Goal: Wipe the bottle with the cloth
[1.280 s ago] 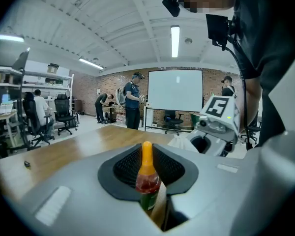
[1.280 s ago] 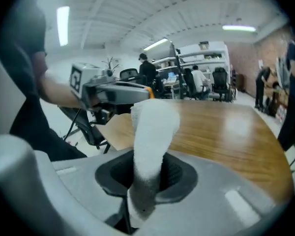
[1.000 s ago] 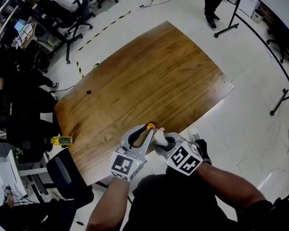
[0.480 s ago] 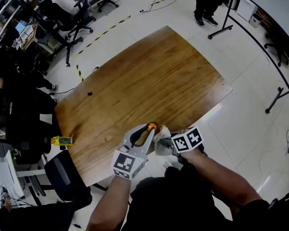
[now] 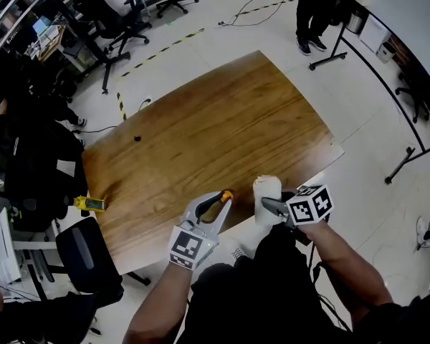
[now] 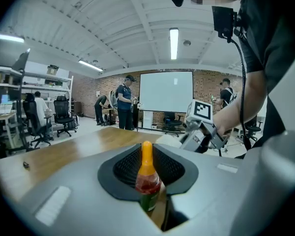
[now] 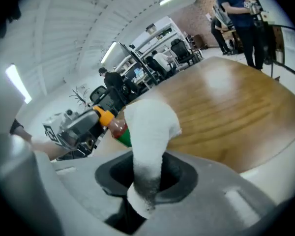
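Note:
My left gripper (image 5: 219, 208) is shut on a small sauce bottle (image 5: 226, 195) with an orange cap, red contents and a green label, held over the near edge of the wooden table (image 5: 201, 127). In the left gripper view the bottle (image 6: 147, 178) stands upright between the jaws. My right gripper (image 5: 271, 205) is shut on a rolled white cloth (image 5: 266, 190), a short gap to the right of the bottle and not touching it. In the right gripper view the cloth (image 7: 150, 132) rises from the jaws, with the bottle (image 7: 116, 130) behind it on the left.
A small black object (image 5: 137, 138) lies on the table's far left part. A yellow item (image 5: 86, 203) sits at the left edge, beside a black office chair (image 5: 86, 256). A person's legs (image 5: 308, 20) and a black stand (image 5: 337, 45) are beyond the far right corner.
The right gripper has drawn the cloth away from the bottle, to the right and slightly up. The left gripper still holds the bottle in about the same place.

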`<state>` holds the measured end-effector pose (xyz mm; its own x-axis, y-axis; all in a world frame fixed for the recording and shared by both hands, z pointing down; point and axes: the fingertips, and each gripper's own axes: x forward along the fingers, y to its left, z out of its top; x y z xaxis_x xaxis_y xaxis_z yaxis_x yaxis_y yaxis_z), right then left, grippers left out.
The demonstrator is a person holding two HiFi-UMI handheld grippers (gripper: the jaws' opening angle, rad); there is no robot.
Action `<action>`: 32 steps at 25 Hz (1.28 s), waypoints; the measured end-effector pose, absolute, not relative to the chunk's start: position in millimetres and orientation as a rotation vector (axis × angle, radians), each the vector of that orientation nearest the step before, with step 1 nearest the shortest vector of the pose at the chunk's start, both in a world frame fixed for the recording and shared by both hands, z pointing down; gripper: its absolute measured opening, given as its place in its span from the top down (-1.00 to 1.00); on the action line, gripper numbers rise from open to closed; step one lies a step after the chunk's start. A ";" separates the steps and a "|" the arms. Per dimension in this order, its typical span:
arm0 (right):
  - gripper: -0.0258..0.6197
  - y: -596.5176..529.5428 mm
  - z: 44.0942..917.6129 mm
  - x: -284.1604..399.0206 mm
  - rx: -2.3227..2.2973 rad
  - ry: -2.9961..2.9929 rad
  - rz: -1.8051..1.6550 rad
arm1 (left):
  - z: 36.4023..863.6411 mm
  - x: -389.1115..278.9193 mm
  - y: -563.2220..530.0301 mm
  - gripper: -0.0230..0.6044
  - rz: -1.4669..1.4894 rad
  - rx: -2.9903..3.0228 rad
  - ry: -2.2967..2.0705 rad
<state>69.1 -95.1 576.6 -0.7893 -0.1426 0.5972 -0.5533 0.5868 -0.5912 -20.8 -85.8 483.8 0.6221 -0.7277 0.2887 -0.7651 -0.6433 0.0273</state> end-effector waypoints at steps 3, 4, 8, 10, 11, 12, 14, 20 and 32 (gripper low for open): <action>0.69 -120.0 543.6 70.6 0.466 -2.436 1.094 | 483.8 -15.7 -82.8 0.66 0.398 2.681 -1.256; 0.69 -127.4 534.4 68.5 0.437 -2.465 1.088 | 483.1 -14.9 -82.0 0.66 0.397 2.676 -1.260; 0.69 -141.8 499.3 47.1 0.218 -2.528 1.025 | 472.1 -12.2 -81.6 0.66 0.389 2.653 -1.288; 0.69 -138.7 486.7 31.4 0.022 -2.523 0.967 | 467.2 -10.0 -81.1 0.66 0.400 2.627 -1.313; 0.69 -136.8 483.5 23.2 -0.080 -2.512 0.930 | 467.1 -9.4 -81.4 0.66 0.397 2.609 -1.331; 0.69 -135.2 482.1 14.9 -0.174 -2.497 0.889 | 467.6 -9.2 -82.3 0.66 0.394 2.593 -1.348; 0.69 -132.6 481.6 -2.7 -0.335 -2.460 0.803 | 468.5 -8.9 -84.1 0.66 0.391 2.563 -1.384; 0.68 -114.7 494.1 -50.3 -0.682 -2.269 0.649 | 466.5 -6.8 -83.7 0.66 0.362 2.498 -1.413; 0.69 -101.5 543.7 -85.7 -0.927 -1.992 0.558 | 461.0 -7.3 -91.3 0.66 0.303 2.412 -1.555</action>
<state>-85.7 -101.5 543.7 -0.3671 0.7783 0.5093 0.4007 0.6265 -0.6685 -7.3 -91.3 461.0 0.4071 -0.8595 0.3090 -0.9126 -0.3963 0.1003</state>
